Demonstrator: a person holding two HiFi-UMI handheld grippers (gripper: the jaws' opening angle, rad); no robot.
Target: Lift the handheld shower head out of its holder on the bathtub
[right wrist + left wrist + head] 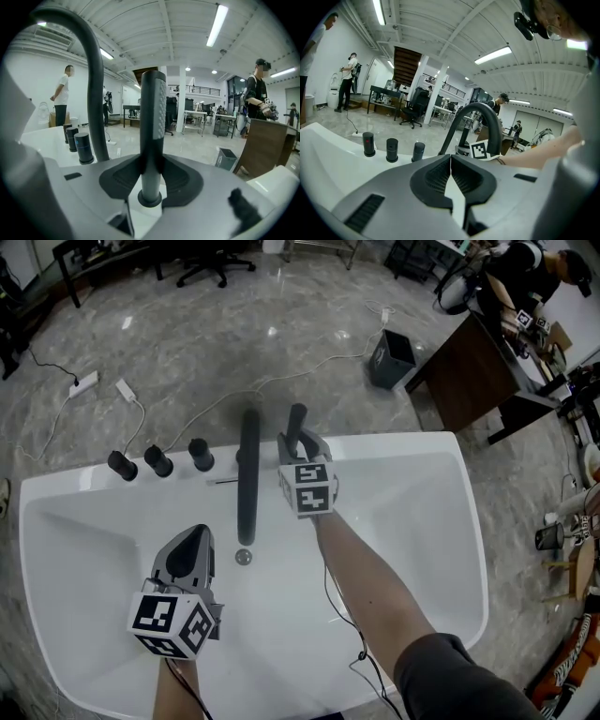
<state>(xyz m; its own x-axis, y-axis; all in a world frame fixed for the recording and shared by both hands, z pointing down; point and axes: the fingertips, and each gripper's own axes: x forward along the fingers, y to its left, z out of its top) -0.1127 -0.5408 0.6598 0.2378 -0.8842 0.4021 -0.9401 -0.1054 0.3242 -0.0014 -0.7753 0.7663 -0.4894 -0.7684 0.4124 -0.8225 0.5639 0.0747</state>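
The dark handheld shower head [296,418] stands upright in its round holder [150,199] on the far rim of the white bathtub [412,448]. My right gripper [298,442] reaches to it from the tub side. In the right gripper view both pads press on the handle [153,117] just above the holder, so the right gripper [151,169] is shut on it. My left gripper [195,534] hangs lower over the tub's inside, left of the drain [244,558]. The left gripper [451,161] is shut with nothing between its jaws.
A tall black faucet spout [248,474] arches over the tub just left of the shower head. Three black knobs [157,461] stand on the rim further left. On the floor beyond lie cables, a power strip [82,382] and a dark bin [391,357]; a wooden desk [469,371] stands right.
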